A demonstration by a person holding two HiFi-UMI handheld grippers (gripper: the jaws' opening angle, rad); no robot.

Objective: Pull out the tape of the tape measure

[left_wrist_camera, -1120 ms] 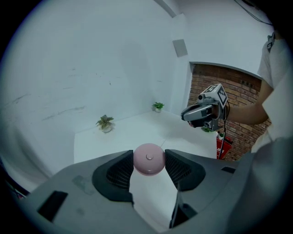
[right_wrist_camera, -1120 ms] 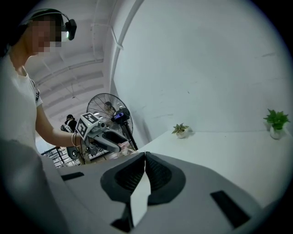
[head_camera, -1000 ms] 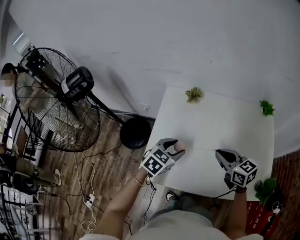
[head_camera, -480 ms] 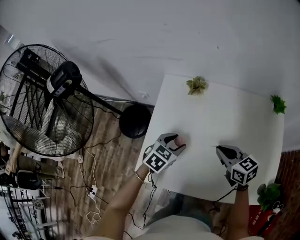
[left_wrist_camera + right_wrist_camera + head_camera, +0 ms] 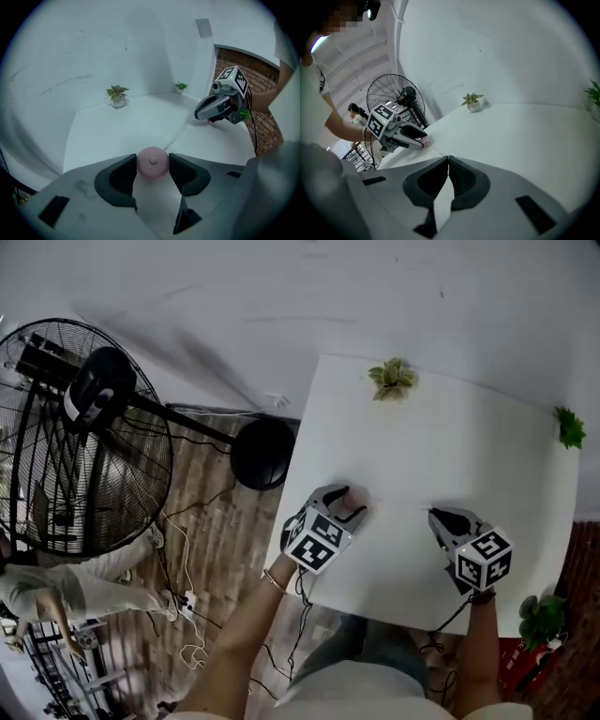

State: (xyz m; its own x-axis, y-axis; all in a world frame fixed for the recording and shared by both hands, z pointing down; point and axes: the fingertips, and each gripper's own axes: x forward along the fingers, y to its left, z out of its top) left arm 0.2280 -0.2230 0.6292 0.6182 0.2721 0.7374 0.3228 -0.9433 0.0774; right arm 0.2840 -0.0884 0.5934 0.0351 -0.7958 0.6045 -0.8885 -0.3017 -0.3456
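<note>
The left gripper [image 5: 344, 507] is clamped on the pink round tape measure case [image 5: 152, 162]: in the left gripper view both dark jaw pads press the sides of the case, which sits between the jaw tips with its small centre button facing the camera. The case is held at the near left part of the white rectangular table [image 5: 441, 442], close to the table's left edge. The right gripper [image 5: 448, 161] is closed – its two jaws meet at the tips and pinch the end of the thin pale tape [image 5: 181, 136]. The tape runs as a fine straight line from the case across to the right gripper's jaw tips, low over the tabletop; whether it touches the surface cannot be determined. The two grippers are held apart, roughly level with each other, near the table's front edge. A small green potted plant [image 5: 394, 378] stands at the table's far edge and a second green plant [image 5: 569, 426] at the far right corner – both well apart from the grippers. A large black standing fan [image 5: 80, 442] stands on the wooden plank floor [image 5: 211, 549] to the left of the table.
</note>
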